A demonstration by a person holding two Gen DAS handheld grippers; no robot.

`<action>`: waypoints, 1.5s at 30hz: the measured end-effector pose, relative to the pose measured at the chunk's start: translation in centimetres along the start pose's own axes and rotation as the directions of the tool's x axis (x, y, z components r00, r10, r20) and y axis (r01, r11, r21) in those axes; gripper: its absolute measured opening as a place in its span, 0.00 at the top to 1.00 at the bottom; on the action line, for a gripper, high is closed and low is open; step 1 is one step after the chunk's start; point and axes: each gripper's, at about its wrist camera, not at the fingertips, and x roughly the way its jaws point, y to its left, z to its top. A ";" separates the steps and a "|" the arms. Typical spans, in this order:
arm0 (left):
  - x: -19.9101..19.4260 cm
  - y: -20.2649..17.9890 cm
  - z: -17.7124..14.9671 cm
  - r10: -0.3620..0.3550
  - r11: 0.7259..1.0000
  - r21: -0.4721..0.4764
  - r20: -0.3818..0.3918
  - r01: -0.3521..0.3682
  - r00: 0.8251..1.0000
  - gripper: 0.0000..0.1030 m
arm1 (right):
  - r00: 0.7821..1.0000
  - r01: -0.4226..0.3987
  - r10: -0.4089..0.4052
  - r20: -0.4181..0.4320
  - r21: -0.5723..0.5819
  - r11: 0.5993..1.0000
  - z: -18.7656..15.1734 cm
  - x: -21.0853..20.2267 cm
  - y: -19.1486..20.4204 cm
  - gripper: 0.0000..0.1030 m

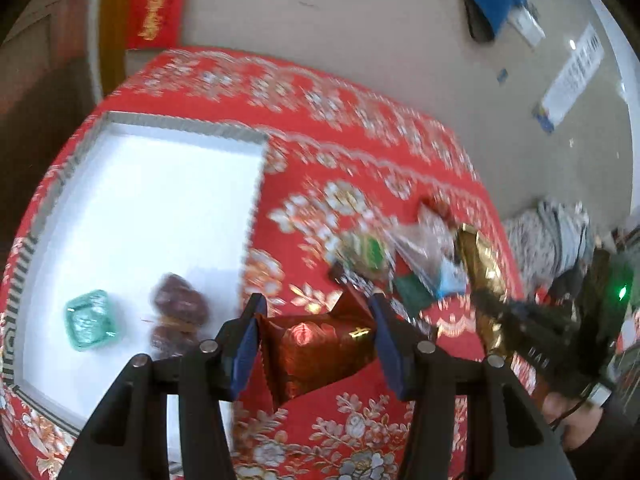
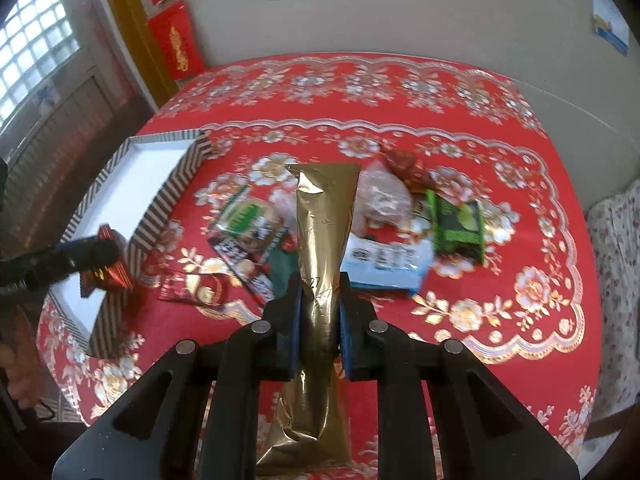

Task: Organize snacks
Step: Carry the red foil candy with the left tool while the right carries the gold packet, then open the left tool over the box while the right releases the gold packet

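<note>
The left tongs pinch a red foil packet beside the white tray for sorting, while the right tongs clamp a gold pouch above the counter.

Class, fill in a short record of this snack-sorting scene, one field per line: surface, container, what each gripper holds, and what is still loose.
surface: red floral tablecloth
container: striped box, white inside
in box: green-wrapped candy, dark red snacks
left gripper: shut on red packet
right gripper: shut on gold packet
loose: green packet, blue-white packet
</note>
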 end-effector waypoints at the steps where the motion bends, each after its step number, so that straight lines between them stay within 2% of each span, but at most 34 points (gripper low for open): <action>1: -0.6 0.9 0.3 0.000 1.000 -0.017 0.020 0.000 1.000 0.47 | 1.000 -0.005 0.005 -0.002 -0.009 1.000 0.2 0.1 0.7 0.86; 5: -1.9 4.4 0.9 0.038 0.997 -0.067 0.062 -0.034 0.997 0.47 | 1.000 -0.018 0.018 -0.012 -0.057 0.998 1.1 0.7 3.2 0.86; 12: -1.9 9.5 0.0 0.129 0.987 -0.103 0.051 -0.123 0.990 0.47 | 0.997 -0.071 0.069 -0.019 -0.167 0.983 3.3 2.2 9.7 0.86; 19: -1.8 12.3 -0.6 0.180 0.980 -0.094 0.048 -0.175 0.982 0.47 | 0.982 -0.189 0.176 -0.075 -0.246 0.951 5.1 5.1 17.8 0.86; 24: -1.4 13.0 -0.7 0.209 0.976 -0.069 0.040 -0.206 0.977 0.47 | 0.969 -0.242 0.218 -0.117 -0.257 0.936 6.0 7.5 22.5 0.86; 31: -0.7 13.3 -1.1 0.223 0.973 -0.056 0.016 -0.222 0.975 0.47 | 0.957 -0.263 0.226 -0.182 -0.214 0.941 6.3 10.2 24.6 0.86; 36: -0.2 13.3 -0.9 0.236 0.971 -0.052 0.006 -0.235 0.972 0.47 | 0.957 -0.254 0.213 -0.197 -0.214 0.943 6.6 11.0 25.2 0.86; 39: -0.3 13.0 -1.0 0.269 0.963 -0.038 0.011 -0.269 0.963 0.46 | 0.954 -0.261 0.216 -0.208 -0.216 0.941 6.8 11.2 25.8 0.86; 41: -0.4 12.8 -1.0 0.291 0.956 -0.030 0.018 -0.290 0.957 0.44 | 0.949 -0.272 0.224 -0.220 -0.223 0.936 6.8 11.4 26.2 0.85; 43: -0.6 12.6 -1.0 0.304 0.953 -0.027 0.022 -0.303 0.953 0.29 | 0.948 -0.267 0.211 -0.240 -0.231 0.936 6.7 11.6 26.6 0.84; 44: -0.7 12.6 -1.1 0.310 0.950 -0.028 0.028 -0.309 0.950 0.25 | 0.948 -0.264 0.206 -0.244 -0.234 0.936 6.6 11.6 26.8 0.84; 45: -0.8 12.5 -1.1 0.313 0.949 -0.030 0.034 -0.312 0.949 0.19 | 0.949 -0.262 0.204 -0.242 -0.239 0.935 6.5 11.5 26.9 0.80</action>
